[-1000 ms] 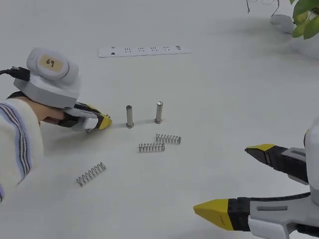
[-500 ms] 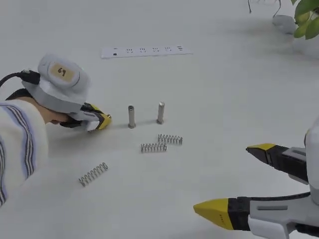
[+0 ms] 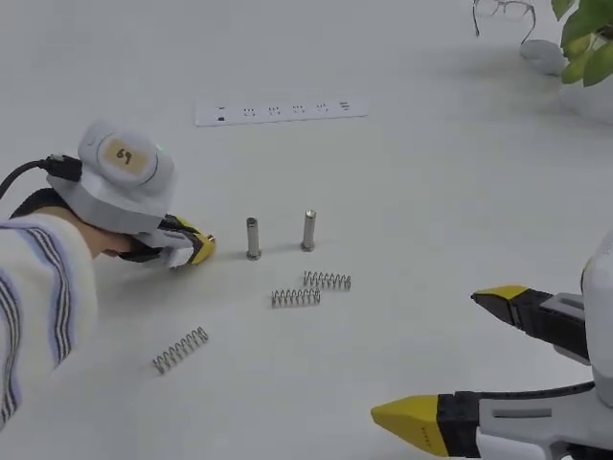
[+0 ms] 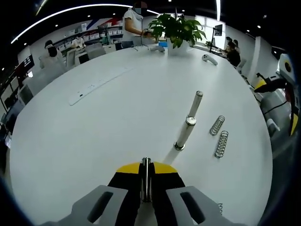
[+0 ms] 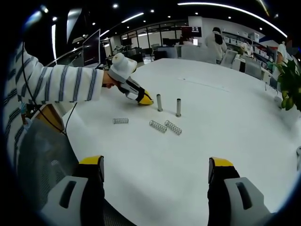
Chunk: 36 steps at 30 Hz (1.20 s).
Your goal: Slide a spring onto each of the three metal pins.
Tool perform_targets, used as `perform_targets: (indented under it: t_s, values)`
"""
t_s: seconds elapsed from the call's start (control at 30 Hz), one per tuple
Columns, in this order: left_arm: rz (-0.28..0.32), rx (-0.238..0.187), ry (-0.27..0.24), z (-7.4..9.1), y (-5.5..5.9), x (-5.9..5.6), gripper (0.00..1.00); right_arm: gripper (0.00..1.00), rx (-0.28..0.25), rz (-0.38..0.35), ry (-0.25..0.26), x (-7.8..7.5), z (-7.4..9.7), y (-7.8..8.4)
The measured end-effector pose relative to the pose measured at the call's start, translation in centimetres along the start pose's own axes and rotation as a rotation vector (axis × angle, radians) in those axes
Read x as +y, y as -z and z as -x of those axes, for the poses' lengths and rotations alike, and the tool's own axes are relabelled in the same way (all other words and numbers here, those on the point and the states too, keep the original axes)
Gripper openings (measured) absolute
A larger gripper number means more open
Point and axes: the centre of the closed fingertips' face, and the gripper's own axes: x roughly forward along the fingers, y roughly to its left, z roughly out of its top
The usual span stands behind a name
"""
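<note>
White round counter (image 3: pixel 431 192), plain top, set in an open office with ceiling lights.

1. Left gripper (image 3: pixel 198 249): grey body, black fingers with yellow tips. It was held low over the left part of the counter by a hand in a striped sleeve (image 3: pixel 38 307). Its fingers were drawn narrow and clamped on a slim silver metal pin (image 4: pixel 146 181), which the left gripper view showed as a shaft between the two tips.

2. First upright pin (image 3: pixel 253 238): silver metal, standing on the counter just right of the left gripper, with no spring on it.

3. Second upright pin (image 3: pixel 308 230): the same kind, standing to the right of the first and apart from it, also without a spring.

4. First coil spring (image 3: pixel 328 280): steel wire, lying flat in front of the second upright pin.

5. Second coil spring (image 3: pixel 295 297): lying flat just beside the first and slightly nearer the person.

6. Third coil spring (image 3: pixel 180 350): lying flat and slanted, well apart from the other two, in front of the left gripper.

7. Right gripper (image 3: pixel 426 355): same make, at the lower right of the head view, well apart from the pins. Its fingers were spread wide and empty.

8. Long white power strip (image 3: pixel 281 111): lying flat at the far side of the counter.

9. Green leafy plant (image 3: pixel 584 38): at the far right corner.
</note>
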Motion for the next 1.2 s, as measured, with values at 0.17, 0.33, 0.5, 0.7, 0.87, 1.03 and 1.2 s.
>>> perform_targets:
  t_s: [0.17, 0.33, 0.5, 0.7, 0.87, 1.03, 1.2]
  values:
    - [0.049, 0.006, -0.021, 0.1, 0.1, 0.3, 0.00, 0.90, -0.004, 0.006, 0.004, -0.1, 0.2, -0.2]
    - [0.028, 0.005, -0.039, 0.7, -0.1, 0.5, 0.00, 0.90, -0.020, 0.008, 0.011, -0.3, 0.5, -0.6]
    - [0.060, -0.039, -0.068, 1.9, -1.3, 1.4, 0.00, 0.89, -0.025, 0.008, 0.012, -0.2, 0.6, -0.6]
    - [0.109, -0.060, -0.085, 3.3, -1.7, 1.9, 0.00, 0.89, -0.032, 0.017, 0.007, 0.2, 0.7, -0.7]
    - [0.112, -0.064, -0.108, 4.3, -1.6, 1.9, 0.00, 0.88, -0.047, 0.029, 0.003, 0.4, 0.9, -1.1]
    - [0.105, -0.061, -0.115, 4.8, -1.5, 1.8, 0.00, 0.88, -0.055, 0.039, 0.004, 0.5, 1.1, -1.3]
    - [0.097, -0.061, -0.120, 4.8, -1.6, 1.5, 0.00, 0.88, -0.061, 0.043, 0.001, 0.5, 1.3, -1.3]
